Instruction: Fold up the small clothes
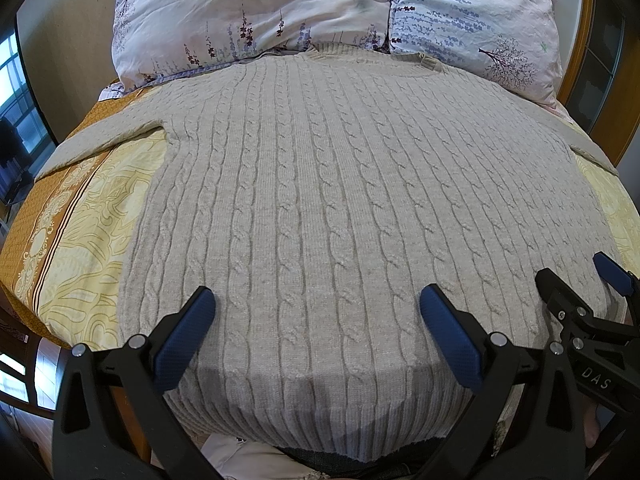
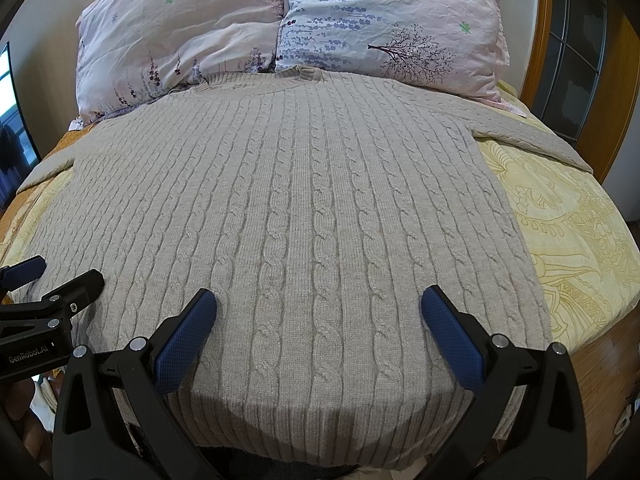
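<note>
Beige cable-knit sweater (image 1: 340, 208) flat on bed (image 1: 92, 216); both grippers' fingers (image 1: 188, 332) (image 2: 452, 340) wide apart.

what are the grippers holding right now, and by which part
Nothing is held. The left gripper and the right gripper both stand open above the hem end of the beige sweater, which lies flat on the bed.

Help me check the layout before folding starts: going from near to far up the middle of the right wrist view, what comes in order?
Right gripper, open → ribbed hem of the beige cable-knit sweater → sweater collar → floral pillows.
</note>
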A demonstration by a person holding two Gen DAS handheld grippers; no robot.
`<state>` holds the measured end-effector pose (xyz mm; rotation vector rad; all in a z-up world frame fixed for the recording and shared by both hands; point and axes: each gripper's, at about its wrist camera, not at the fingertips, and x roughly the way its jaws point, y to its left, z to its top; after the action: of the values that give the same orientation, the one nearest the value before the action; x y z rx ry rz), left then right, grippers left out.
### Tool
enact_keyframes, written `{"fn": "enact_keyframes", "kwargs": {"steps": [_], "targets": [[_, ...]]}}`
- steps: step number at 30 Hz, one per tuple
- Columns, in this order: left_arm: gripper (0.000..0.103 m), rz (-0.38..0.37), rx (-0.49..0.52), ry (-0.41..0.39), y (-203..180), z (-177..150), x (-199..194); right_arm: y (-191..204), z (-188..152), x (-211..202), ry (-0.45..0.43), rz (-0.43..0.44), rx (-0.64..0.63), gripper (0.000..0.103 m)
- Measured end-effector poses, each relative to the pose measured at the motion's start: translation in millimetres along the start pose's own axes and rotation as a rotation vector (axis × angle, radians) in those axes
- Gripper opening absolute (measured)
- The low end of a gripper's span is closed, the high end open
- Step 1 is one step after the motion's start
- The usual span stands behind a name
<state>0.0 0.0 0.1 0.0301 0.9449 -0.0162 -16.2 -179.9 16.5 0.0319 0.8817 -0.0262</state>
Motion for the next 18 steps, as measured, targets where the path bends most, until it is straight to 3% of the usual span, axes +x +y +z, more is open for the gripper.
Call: {"fn": "enact_keyframes", "kwargs": {"steps": [18], "targets": [[0.101,0.0,0.0,0.004,0.0,0.4,0.2,2.2,-1.1,0.8,0.003,0.0,-0.001,0.102]]}}
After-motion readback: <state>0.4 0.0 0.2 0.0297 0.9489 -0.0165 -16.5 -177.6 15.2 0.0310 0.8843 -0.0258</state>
